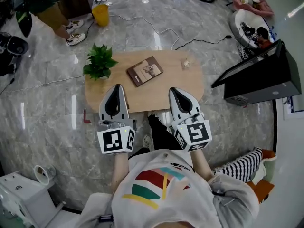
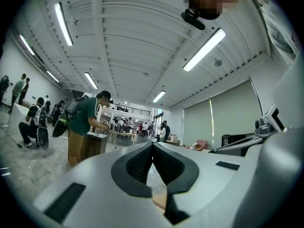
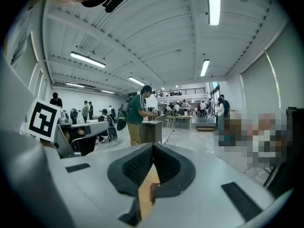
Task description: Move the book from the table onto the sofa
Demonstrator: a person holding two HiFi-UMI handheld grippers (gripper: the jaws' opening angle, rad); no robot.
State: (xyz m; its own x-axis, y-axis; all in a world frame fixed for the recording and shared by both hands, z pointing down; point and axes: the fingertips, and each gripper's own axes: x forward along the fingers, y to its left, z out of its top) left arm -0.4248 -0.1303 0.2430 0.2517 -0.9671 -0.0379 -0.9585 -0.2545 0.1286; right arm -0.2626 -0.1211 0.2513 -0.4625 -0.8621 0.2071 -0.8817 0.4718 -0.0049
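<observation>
Wood table, book mid-top, left gripper, right gripper over near edge

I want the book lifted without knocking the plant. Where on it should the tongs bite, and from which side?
Probably the near long edge of the book, approached from the person's side by the right tongs, away from the plant. It lies flat and closed, so only an edge offers a pinch.

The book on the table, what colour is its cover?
The book is brown with a paler panel; head view shows it best.
</observation>
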